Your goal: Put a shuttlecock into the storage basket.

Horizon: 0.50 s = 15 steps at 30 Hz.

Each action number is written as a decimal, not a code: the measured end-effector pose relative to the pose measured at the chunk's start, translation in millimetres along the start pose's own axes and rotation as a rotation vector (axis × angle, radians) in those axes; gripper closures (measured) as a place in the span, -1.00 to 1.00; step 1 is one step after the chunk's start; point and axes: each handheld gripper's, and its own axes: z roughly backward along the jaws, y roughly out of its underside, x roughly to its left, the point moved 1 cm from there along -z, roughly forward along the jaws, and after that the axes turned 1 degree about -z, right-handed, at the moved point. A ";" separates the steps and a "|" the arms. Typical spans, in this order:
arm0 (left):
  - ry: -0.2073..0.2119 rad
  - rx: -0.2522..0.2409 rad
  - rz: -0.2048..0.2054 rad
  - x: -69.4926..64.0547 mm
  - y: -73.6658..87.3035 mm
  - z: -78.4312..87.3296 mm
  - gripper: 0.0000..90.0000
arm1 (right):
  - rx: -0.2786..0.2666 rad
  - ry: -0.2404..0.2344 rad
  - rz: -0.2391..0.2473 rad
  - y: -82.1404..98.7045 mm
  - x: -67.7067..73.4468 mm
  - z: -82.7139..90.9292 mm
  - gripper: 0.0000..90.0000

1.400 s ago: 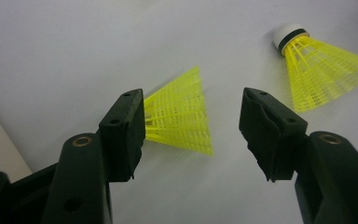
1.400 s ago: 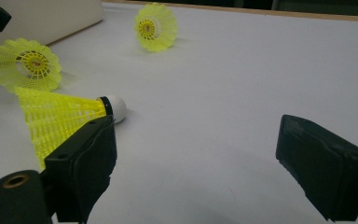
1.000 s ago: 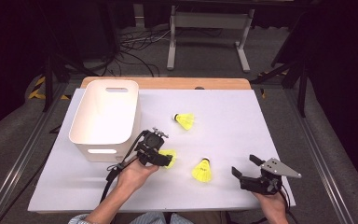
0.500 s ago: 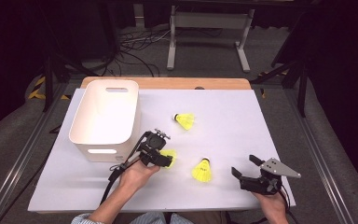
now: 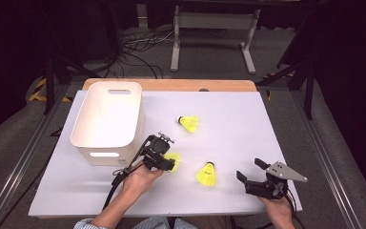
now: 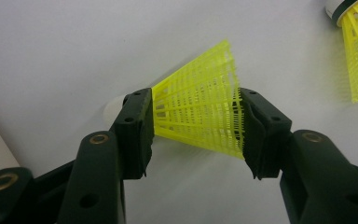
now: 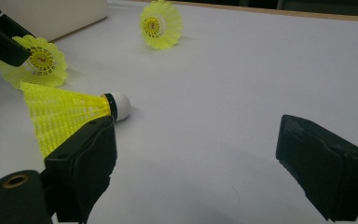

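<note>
The left gripper (image 5: 167, 161) sits low over the white table top (image 5: 267, 124), just right of the white plastic bin (image 5: 107, 119), with a yellow plastic shuttlecock (image 6: 200, 119) between its black jaws. In the left gripper view the mesh skirt spans the whole gap: one pad (image 6: 142, 130) meets the narrow end of the skirt, close to the white cork tip that peeks out behind that jaw, and the other pad meets the flared rim, whose edge looks slightly pressed in. The jaws have just been closing, and both pads now touch the skirt, so the grip is on the shuttlecock, which lies on its side on the table. A second shuttlecock (image 5: 207, 173) lies near, between the two grippers, and a third (image 5: 189, 123) lies farther up the table. The right gripper (image 5: 251, 171) rests near the table's front right corner, its jaws spread wide with nothing between them.
</note>
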 end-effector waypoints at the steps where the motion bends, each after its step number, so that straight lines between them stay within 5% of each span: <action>1: -0.002 0.000 -0.005 0.1 0.0 0.4 0.14 | 0.000 0.000 0.000 0.0 0.1 0.0 -0.72; 15: 0.002 -0.011 -0.025 -1.5 -0.9 3.2 0.50 | -0.005 -0.007 0.004 -0.3 0.9 0.1 -0.72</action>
